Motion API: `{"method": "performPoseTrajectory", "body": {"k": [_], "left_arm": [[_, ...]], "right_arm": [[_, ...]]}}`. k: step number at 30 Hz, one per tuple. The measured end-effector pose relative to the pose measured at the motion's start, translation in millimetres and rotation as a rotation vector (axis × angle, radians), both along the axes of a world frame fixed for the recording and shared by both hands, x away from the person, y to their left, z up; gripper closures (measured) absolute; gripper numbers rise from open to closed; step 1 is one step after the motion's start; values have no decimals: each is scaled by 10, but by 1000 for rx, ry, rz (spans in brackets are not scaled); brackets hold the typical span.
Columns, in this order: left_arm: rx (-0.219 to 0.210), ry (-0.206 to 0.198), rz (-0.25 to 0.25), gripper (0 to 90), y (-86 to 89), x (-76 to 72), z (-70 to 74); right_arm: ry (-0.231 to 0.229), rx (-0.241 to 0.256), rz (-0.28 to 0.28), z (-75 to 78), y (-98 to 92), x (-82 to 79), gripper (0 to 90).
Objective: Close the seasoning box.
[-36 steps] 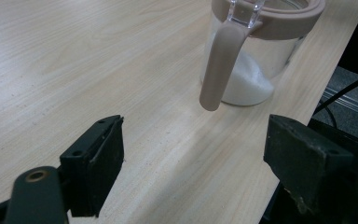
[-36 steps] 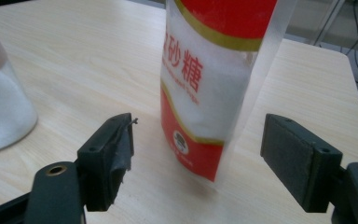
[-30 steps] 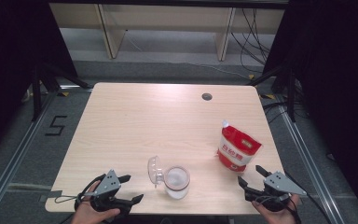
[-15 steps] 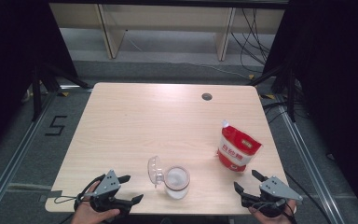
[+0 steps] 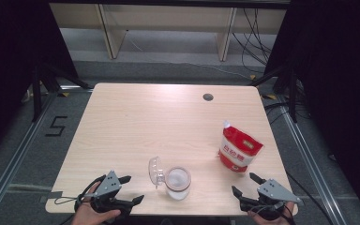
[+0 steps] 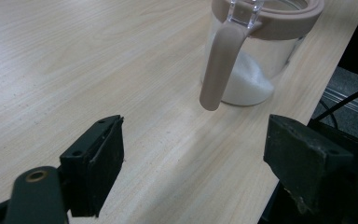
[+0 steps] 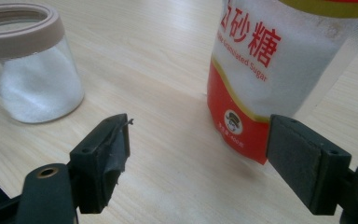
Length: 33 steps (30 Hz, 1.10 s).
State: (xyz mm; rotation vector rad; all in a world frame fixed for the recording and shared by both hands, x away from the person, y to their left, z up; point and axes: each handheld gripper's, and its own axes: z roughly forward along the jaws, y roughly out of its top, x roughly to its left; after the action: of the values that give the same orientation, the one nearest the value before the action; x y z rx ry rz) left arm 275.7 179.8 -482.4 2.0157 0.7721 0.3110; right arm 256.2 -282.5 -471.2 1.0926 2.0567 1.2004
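High view shows the glass jar [image 5: 178, 182] standing near the front edge of the table [image 5: 136, 122], its hinged lid [image 5: 155, 170] flipped open to its left, and the red-and-white sugar bag [image 5: 238, 150] upright to its right, well apart from it. The left gripper [image 5: 130, 190] sits near the jar at the table's front left, its fingers [image 6: 95, 158] spread wide and holding nothing; the right gripper [image 5: 246, 184] sits just in front of the bag, its fingers [image 7: 103, 156] equally wide and empty. The work in hand looks like pouring sugar from the bag into the jar, which already holds some white sugar at the bottom. The main risk, as I judge it, is the bag: it is soft and tall, with a cut top corner, so a grip taken too low or too hard could fold it and spill sugar over the table. The jar stands close to the front edge, so a nudge from either gripper could push it off. The open lid hangs beside the mouth and could catch the bag or swing shut if the left gripper knocks it. In the left gripper view the lid's latch strap [image 6: 220, 65] hangs just ahead of the fingers, easy to snag.
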Motion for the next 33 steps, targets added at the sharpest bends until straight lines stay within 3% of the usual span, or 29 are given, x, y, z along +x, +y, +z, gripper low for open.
{"method": "performPoseTrajectory", "body": {"k": [1, 5, 6, 10, 11, 13, 16, 20, 22, 23, 24, 25, 33], "left_arm": [[0, -1, -1, 195, -2, -1, 0], [2, -9, -13, 200, -4, -6, 0], [-8, -15, -8, 206, -14, -15, -1], [-23, -22, -3, 261, -12, -24, 9], [-12, -15, -14, 291, 1, -23, 22], [-8, -30, -5, 379, 2, -28, 36], [-19, -52, -21, 517, -9, -39, 64], [-21, -54, -16, 698, -25, -53, 107], [-6, -60, -25, 764, -36, -50, 137], [23, -78, -28, 798, -35, -44, 147], [-3, -58, -25, 816, -64, -56, 146], [17, -70, -34, 834, -70, -48, 159], [25, -84, -43, 890, -183, -26, 236]], "right_arm": [[-17, -14, -5, 2, -5, 3, 229], [26, 9, -14, -2, 29, -17, 228], [-3, -11, 7, -7, 16, 9, 228], [11, -3, 6, -4, 48, -5, 228], [24, 8, -3, -4, 63, -18, 228], [10, -10, 31, -9, 51, 7, 229], [4, -17, 31, -15, 49, 15, 232], [-2, -13, 29, -18, 52, 17, 233], [0, -14, 33, -17, 56, 16, 234], [0, -8, 26, -22, 58, 18, 234], [18, -3, 24, -22, 63, 10, 234], [16, -6, 31, -25, 65, 14, 235], [27, -11, 39, -38, 79, 17, 238]]}}
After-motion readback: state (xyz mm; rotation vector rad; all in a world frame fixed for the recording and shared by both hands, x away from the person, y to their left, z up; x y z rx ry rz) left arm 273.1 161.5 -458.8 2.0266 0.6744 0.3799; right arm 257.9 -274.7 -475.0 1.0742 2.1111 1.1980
